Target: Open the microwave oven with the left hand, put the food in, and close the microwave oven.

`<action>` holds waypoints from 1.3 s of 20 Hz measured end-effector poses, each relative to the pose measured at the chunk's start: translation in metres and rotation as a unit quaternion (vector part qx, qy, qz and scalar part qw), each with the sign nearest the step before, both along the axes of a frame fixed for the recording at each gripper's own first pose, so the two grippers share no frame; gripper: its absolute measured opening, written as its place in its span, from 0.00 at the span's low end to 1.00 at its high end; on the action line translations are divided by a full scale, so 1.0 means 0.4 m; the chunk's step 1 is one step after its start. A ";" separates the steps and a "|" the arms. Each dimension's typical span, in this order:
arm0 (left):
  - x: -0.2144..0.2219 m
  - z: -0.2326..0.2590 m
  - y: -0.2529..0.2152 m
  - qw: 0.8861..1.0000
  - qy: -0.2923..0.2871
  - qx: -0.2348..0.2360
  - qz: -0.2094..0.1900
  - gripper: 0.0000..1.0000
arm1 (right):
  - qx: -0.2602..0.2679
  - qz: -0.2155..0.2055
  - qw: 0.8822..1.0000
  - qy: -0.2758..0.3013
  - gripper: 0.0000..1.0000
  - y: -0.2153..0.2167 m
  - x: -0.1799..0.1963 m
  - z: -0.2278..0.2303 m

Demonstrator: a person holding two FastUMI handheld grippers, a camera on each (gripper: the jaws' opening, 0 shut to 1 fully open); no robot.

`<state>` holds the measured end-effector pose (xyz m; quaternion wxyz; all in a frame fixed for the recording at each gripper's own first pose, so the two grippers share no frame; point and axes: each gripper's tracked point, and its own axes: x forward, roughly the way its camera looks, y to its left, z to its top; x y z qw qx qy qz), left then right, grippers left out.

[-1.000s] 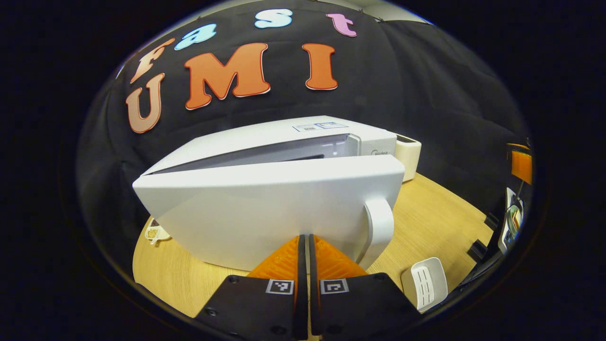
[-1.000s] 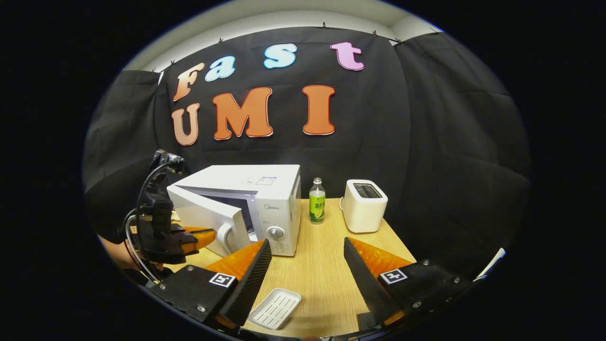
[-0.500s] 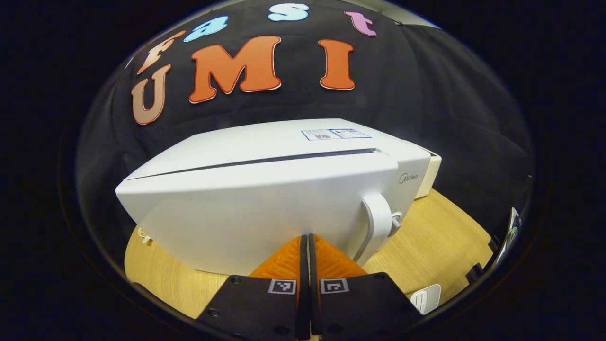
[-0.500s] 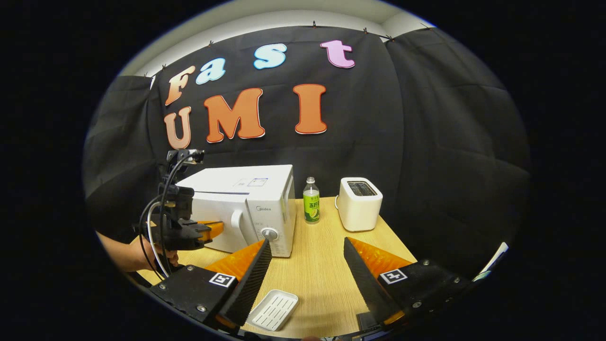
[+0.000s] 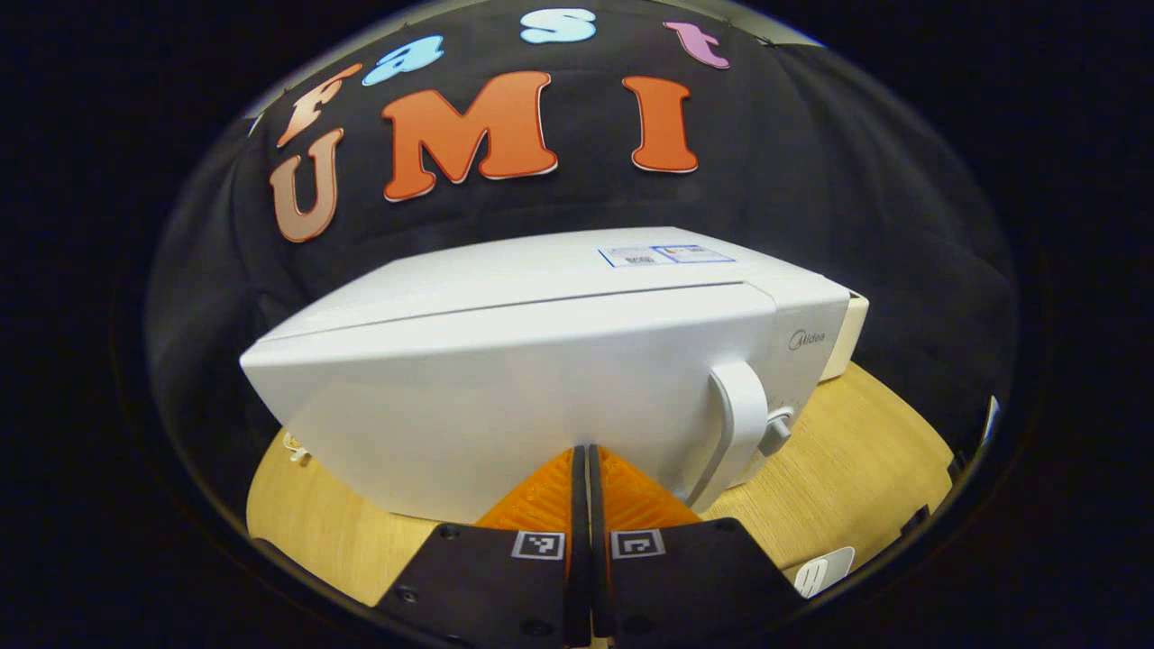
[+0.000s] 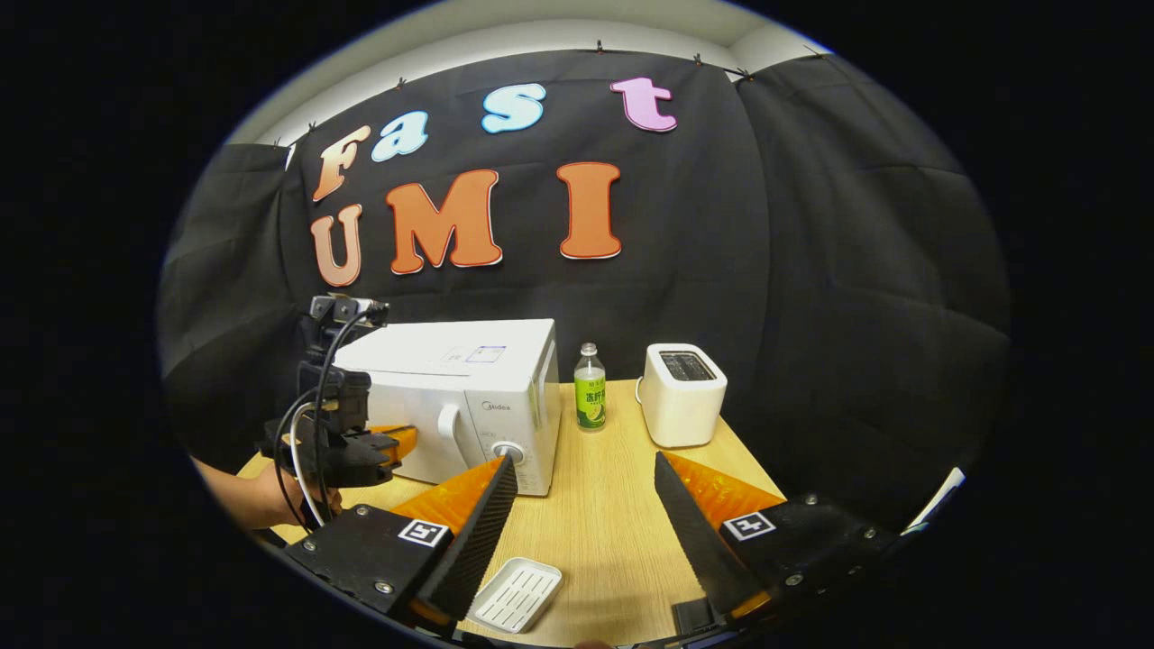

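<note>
- The microwave door (image 5: 505,397) now sits flush with the cabinet; a second ago it stood ajar with a dark wedge along its top edge, and half a second ago only a thin slit was left. In the left gripper view that seam has thinned to a hairline across the middle of the frame.
- The left gripper (image 5: 583,455), low centre of its own view, has its fingers pressed together with nothing between them, tips against the door face just left of the handle (image 5: 741,424). It has been pushing, not grasping.
- In the right gripper view the microwave (image 6: 469,397) sits left of centre on the wooden table (image 6: 613,523), and the left gripper (image 6: 397,442) is at its front.
- The right gripper (image 6: 581,487) hangs at the bottom of its frame, fingers spread wide and empty, above the white tray (image 6: 516,595).
- The food itself is hidden; with the door closed and nothing on the tray, it is probably inside, though I cannot confirm that.
- I judge the closing step finished, or nearly; whether the latch has caught is not visible.
</note>
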<state>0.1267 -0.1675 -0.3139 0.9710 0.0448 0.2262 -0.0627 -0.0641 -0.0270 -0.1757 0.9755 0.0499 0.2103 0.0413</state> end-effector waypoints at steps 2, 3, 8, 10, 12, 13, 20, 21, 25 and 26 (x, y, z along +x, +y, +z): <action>-0.036 0.087 0.017 1.000 -0.028 0.000 0.000 0.05 | -0.003 0.005 1.000 -0.013 0.95 0.011 0.012 0.028; -0.058 0.137 0.037 0.999 -0.045 0.000 0.003 0.05 | -0.005 0.006 1.000 -0.019 0.95 0.018 0.022 0.045; -0.141 0.357 0.161 0.994 -0.100 -0.014 0.034 0.05 | -0.010 0.006 0.998 -0.056 0.95 0.026 0.058 0.131; -0.163 0.426 0.213 0.992 -0.109 -0.027 0.052 0.10 | -0.010 0.010 0.998 -0.066 0.95 0.027 0.070 0.166; -0.187 0.495 0.260 0.989 -0.126 -0.034 0.070 0.18 | -0.012 0.015 0.996 -0.092 0.95 0.028 0.083 0.216; -0.198 0.527 0.278 0.987 -0.137 -0.035 0.075 0.29 | -0.017 0.017 0.994 -0.102 0.95 0.028 0.091 0.237; -0.289 0.722 0.351 0.977 -0.198 -0.029 0.077 0.68 | -0.039 0.032 0.985 -0.165 0.95 0.030 0.117 0.380; -0.301 0.743 0.353 0.976 -0.204 -0.031 0.076 0.71 | -0.038 0.034 0.984 -0.172 0.95 0.032 0.118 0.395; -0.343 0.809 0.386 0.971 -0.226 -0.029 0.079 0.84 | -0.031 0.041 0.980 -0.190 0.95 0.036 0.110 0.436; -0.347 0.822 0.391 0.970 -0.230 -0.028 0.079 0.84 | -0.029 0.042 0.980 -0.192 1.00 0.036 0.107 0.442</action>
